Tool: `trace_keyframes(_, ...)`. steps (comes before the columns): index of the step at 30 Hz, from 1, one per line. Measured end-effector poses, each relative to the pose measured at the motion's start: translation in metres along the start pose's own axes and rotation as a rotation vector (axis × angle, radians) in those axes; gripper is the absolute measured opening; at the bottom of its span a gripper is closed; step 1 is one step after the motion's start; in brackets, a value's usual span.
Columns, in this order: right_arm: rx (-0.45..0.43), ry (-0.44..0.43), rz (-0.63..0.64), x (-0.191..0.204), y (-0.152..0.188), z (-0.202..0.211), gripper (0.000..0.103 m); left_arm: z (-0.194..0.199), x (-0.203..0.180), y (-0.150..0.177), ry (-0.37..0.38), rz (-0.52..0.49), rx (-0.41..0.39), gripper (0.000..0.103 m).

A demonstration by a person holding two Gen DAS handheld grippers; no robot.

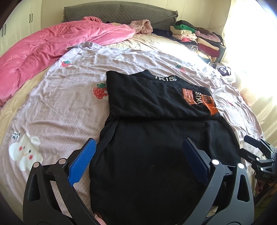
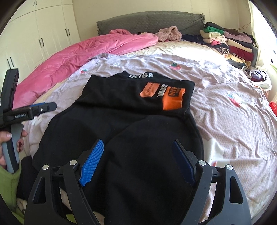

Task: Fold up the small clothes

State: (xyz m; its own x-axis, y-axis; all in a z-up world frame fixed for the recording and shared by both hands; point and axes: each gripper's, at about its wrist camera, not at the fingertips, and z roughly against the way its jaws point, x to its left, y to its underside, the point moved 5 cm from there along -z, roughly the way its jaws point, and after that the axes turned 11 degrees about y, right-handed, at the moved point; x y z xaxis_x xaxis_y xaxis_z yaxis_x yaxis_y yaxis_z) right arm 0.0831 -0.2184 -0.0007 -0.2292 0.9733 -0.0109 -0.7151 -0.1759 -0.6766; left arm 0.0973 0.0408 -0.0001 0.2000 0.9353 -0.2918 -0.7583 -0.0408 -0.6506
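Observation:
A black top (image 1: 148, 107) (image 2: 131, 110) with an orange patch (image 2: 173, 100) and white lettering at the collar lies on the lilac strawberry-print sheet (image 1: 69, 103). Its upper part is folded over itself, and the hem end lies nearest me. My left gripper (image 1: 138, 155) hovers open over the near left part of the top, with nothing between its blue pads (image 1: 83, 161). My right gripper (image 2: 138, 159) stands open above the near hem, its pads (image 2: 91, 164) clear of the cloth. Each gripper also shows at the edge of the other's view: the right gripper (image 1: 259, 155) and the left gripper (image 2: 34, 109), held by a hand.
A pink quilt (image 1: 52, 50) lies bunched at the back left. Stacks of folded clothes (image 1: 199, 36) stand at the back right by the grey headboard (image 1: 121, 12). White wardrobes (image 2: 43, 34) line the left wall. The bed's right edge lies by a bright curtain.

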Motion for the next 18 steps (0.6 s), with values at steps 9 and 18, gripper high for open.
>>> trace_keyframes(9,0.046,-0.048,0.067,0.018,0.037,0.007,0.08,0.011,0.015,0.023,-0.037,0.019,0.015,0.093)
trace_keyframes(18,0.091,-0.066,0.075,0.028,0.069,0.011,0.08,0.018,0.027,0.048,-0.067,0.03,0.042,0.093)
